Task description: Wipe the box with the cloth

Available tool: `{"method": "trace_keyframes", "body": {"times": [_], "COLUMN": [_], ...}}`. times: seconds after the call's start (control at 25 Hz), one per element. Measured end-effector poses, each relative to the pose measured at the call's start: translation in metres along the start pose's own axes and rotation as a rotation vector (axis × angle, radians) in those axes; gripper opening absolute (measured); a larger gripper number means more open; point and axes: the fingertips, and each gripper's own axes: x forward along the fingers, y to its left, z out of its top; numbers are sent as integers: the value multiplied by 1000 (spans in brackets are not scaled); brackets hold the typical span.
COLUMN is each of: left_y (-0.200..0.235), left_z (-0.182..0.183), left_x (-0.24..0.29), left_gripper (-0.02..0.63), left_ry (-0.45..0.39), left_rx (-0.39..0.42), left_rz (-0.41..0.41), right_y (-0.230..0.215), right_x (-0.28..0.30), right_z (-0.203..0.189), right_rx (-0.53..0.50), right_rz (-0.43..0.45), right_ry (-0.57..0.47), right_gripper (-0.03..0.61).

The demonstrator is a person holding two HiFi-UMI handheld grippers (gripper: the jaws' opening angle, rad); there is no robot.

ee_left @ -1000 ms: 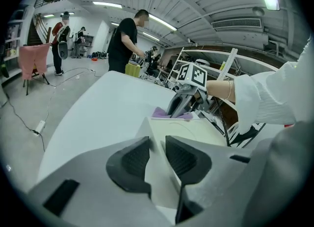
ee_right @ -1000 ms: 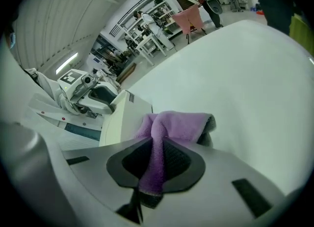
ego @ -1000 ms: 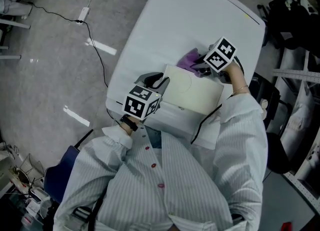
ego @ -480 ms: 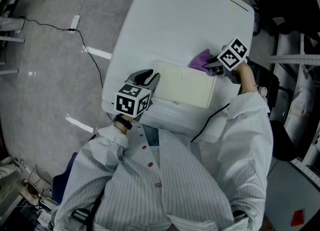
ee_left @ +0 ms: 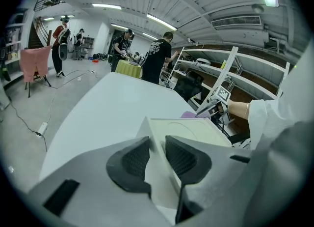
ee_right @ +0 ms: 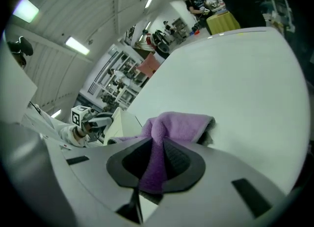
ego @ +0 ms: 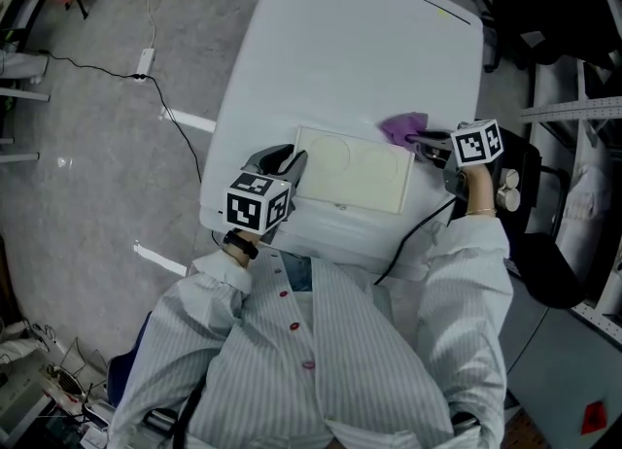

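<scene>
A flat cream box (ego: pixel 355 169) lies on the white table (ego: pixel 340 49) in front of me. My left gripper (ego: pixel 290 160) is shut on the box's left edge; in the left gripper view the box wall (ee_left: pixel 159 159) stands between the pads. My right gripper (ego: pixel 420 138) is shut on a purple cloth (ego: pixel 402 127) at the box's far right corner. In the right gripper view the cloth (ee_right: pixel 176 127) bunches up from between the jaws and rests on the table beside the box (ee_right: pixel 117 123).
A cable (ego: pixel 413 233) runs from the right gripper down over the table's near edge. A black chair (ego: pixel 530 243) stands right of the table. Floor cables (ego: pixel 117 68) trail at left. People (ee_left: pixel 157 56) and shelving (ee_left: pixel 230 73) stand beyond the table's far end.
My right gripper has carried the cloth rightward, off the box's far edge to its right corner, and rolled over. The left gripper has kept its hold on the box's left edge.
</scene>
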Motion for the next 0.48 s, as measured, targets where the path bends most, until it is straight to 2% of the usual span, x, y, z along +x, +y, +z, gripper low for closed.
{"method": "trace_keyframes", "body": {"times": [0.28, 0.48], "left_y": [6, 3], "left_z": [0, -1], "left_x": [-2, -2], "left_gripper": [87, 87], "left_ry": [-10, -12], "left_rx": [-3, -4], "left_rz": [-7, -9], "right_y": [1, 2], "right_x": [-10, -18], "right_z": [-10, -21], "right_rx": [27, 97], "right_rz": [-67, -150], "right_ry": [-101, -258], "right_gripper": [61, 60]}}
